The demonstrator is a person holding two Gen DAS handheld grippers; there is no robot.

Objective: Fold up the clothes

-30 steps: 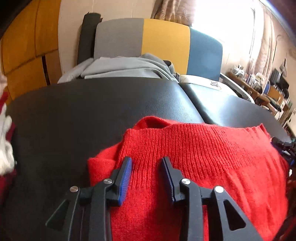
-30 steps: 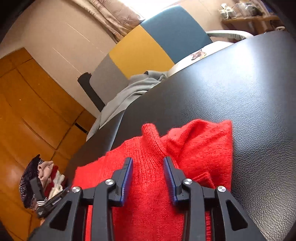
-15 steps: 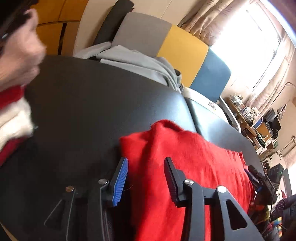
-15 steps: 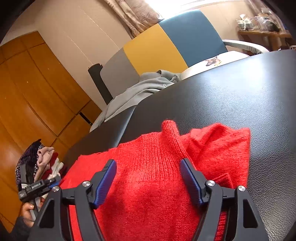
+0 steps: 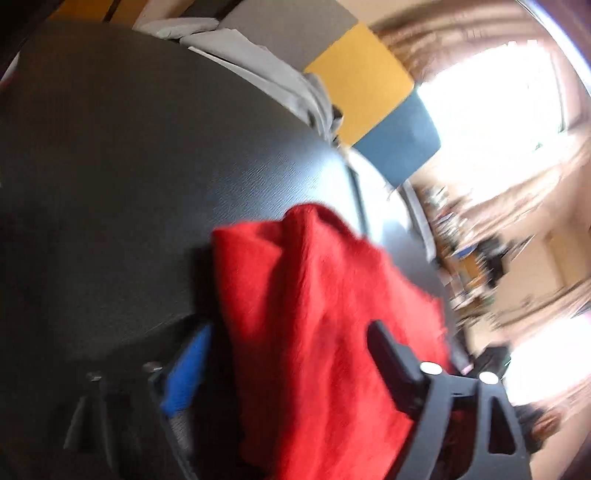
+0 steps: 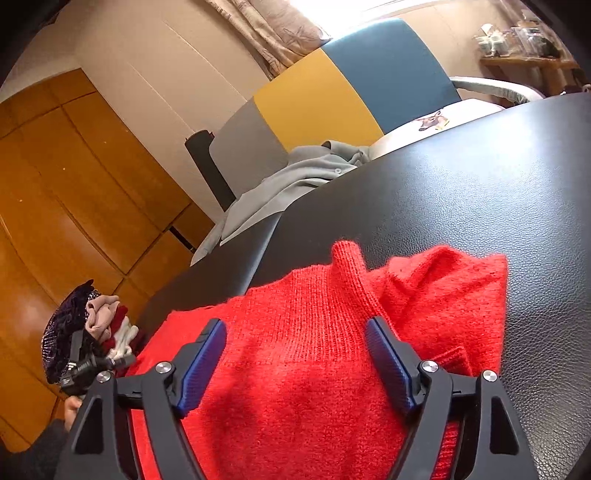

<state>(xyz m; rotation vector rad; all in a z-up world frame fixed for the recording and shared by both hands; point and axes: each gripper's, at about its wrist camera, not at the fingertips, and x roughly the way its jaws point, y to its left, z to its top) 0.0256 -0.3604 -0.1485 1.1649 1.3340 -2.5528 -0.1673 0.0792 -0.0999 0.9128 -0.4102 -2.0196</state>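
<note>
One red sweater (image 6: pixel 314 350) lies bunched on the black table (image 6: pixel 498 177). Two grippers hover over it: the right gripper (image 6: pixel 295 354) and the left gripper (image 5: pixel 291 354) both spread wide, pinching nothing. One grey garment (image 6: pixel 280 184) sits behind.

A lived-in home room: curtains (image 6: pixel 273 26) at a bright window, wooden wardrobe doors (image 6: pixel 74 192), a tricolour chair (image 6: pixel 332 99), cluttered shelf (image 6: pixel 524 48), clothes pile (image 6: pixel 92 328).

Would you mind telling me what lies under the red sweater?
The red sweater rests on the black padded table, which shows all around it. Whatever sits directly beneath the folded knit is covered.
</note>
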